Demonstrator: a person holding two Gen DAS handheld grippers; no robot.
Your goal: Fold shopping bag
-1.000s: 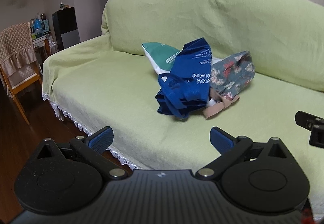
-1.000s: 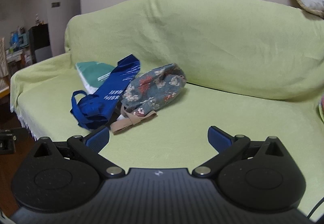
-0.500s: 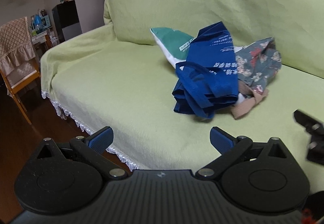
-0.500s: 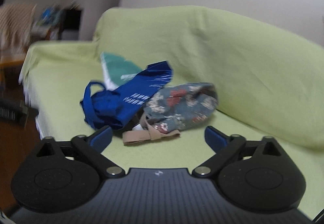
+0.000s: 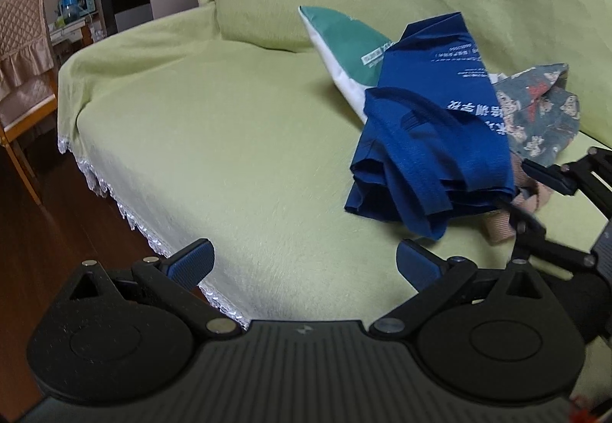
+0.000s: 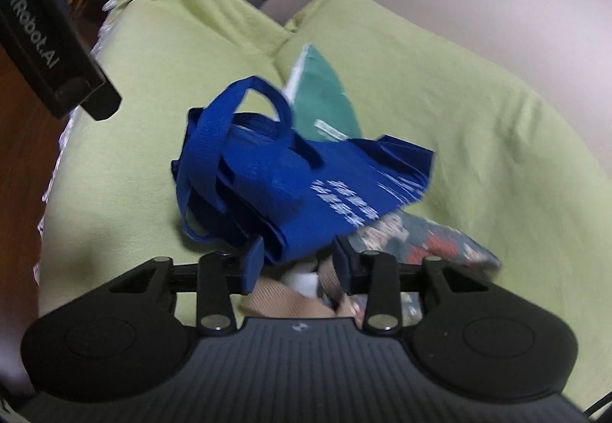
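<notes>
On the green sofa (image 5: 237, 140), the right tool (image 6: 297, 264) half-closed around the blue bag (image 6: 290, 186); left tool (image 5: 304, 264) wide, empty.

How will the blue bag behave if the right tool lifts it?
The blue bag looks thin and creased, so it will probably sag and unfold. Its loose handles will likely dangle. It partly lies over the floral bag, which may drag along.

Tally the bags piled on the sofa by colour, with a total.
Blue bag: 1
Teal-and-white bag: 1
Grey floral bag: 1
Total: 3

All three lie overlapping on the green sofa cover. The beige straps appear to belong to the floral bag, so they are not counted separately.
</notes>
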